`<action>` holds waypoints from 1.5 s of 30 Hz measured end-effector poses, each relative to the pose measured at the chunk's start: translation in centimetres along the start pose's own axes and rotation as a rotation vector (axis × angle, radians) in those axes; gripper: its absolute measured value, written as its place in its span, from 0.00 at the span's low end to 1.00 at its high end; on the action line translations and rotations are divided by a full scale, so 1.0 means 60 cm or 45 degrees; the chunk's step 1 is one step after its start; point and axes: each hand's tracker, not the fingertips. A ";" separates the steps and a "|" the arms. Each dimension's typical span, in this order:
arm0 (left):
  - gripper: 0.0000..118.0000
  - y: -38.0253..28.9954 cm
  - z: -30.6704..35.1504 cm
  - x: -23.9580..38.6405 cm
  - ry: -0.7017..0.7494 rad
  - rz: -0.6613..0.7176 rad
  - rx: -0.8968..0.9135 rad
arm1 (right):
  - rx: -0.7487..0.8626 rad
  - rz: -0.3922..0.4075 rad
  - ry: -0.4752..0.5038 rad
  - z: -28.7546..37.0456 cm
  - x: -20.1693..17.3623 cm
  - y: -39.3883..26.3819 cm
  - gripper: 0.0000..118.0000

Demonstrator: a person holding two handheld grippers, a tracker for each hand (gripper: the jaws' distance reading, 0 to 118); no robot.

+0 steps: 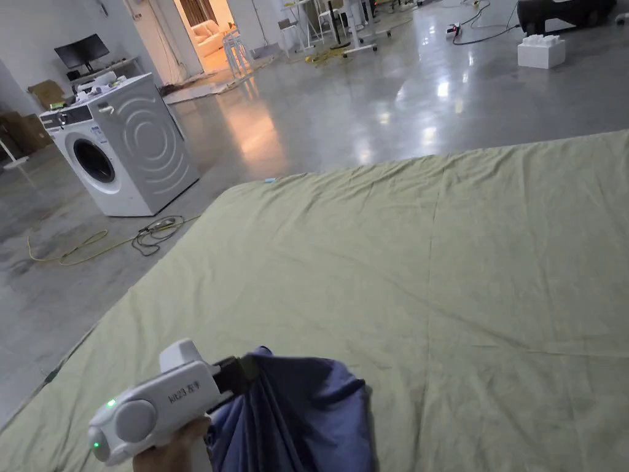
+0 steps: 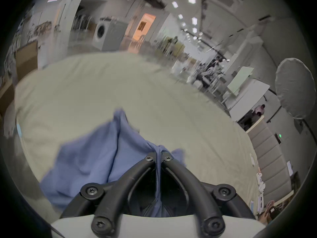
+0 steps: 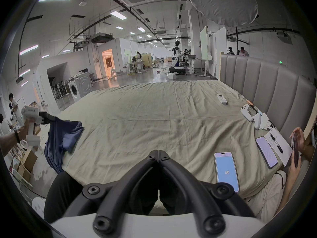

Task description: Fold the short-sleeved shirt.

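Observation:
A blue short-sleeved shirt (image 1: pixel 301 412) hangs bunched from my left gripper (image 1: pixel 246 372) at the near left edge of the bed. In the left gripper view the jaws of the left gripper (image 2: pixel 158 155) press together on a pinch of the shirt (image 2: pixel 89 157), and the rest drapes down to the left. From the right gripper view, the left gripper (image 3: pixel 47 118) holds the shirt (image 3: pixel 60 138) up over the bed's left edge. My right gripper (image 3: pixel 157 153) is shut with nothing between its jaws, held above the near edge of the bed.
An olive sheet (image 1: pixel 430 276) covers the wide bed. Two phones (image 3: pixel 226 170), a remote (image 3: pixel 221 98), papers and white controllers lie along the padded headboard (image 3: pixel 267 90), where a person's hands (image 3: pixel 296 145) hold a phone. A washing machine (image 1: pixel 120 144) and cables stand on the floor.

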 end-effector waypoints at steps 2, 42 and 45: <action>0.03 0.047 0.010 0.032 -0.062 0.032 0.064 | 0.004 -0.020 -0.004 0.006 0.008 -0.006 0.00; 0.77 -0.416 -0.014 0.662 -0.927 -0.653 -0.417 | 0.053 -0.074 -0.130 0.066 0.088 -0.029 0.00; 0.77 -0.316 0.073 0.601 -0.822 -0.706 -0.130 | 0.151 -0.001 -0.051 0.058 0.063 0.011 0.00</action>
